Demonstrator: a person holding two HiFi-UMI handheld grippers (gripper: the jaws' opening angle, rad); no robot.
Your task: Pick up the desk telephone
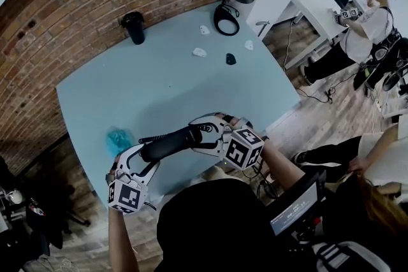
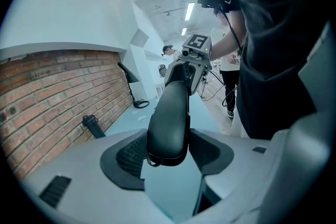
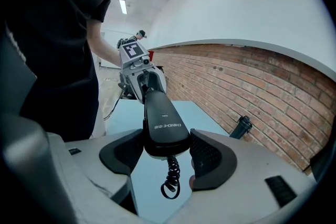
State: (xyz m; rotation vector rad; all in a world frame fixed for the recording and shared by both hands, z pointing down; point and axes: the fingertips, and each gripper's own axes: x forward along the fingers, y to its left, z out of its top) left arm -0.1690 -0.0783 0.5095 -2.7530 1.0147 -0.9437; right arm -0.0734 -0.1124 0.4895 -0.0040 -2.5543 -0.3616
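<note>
The left gripper (image 2: 167,150) is clamped on 1 end of the black telephone handset (image 2: 169,113), both pads against its sides. The right gripper (image 3: 167,153) grips the opposite end the same way, and a short coiled cord (image 3: 169,180) dangles below it. The 2 grippers face each other with the handset bridging them over the near edge of the pale blue table (image 1: 166,79). It seems lifted clear of the top, though the steep head view leaves that unsure. A teal object (image 1: 118,139) lies near the left gripper. A black cylinder (image 1: 134,27) stands by the brick wall (image 1: 76,3).
</note>
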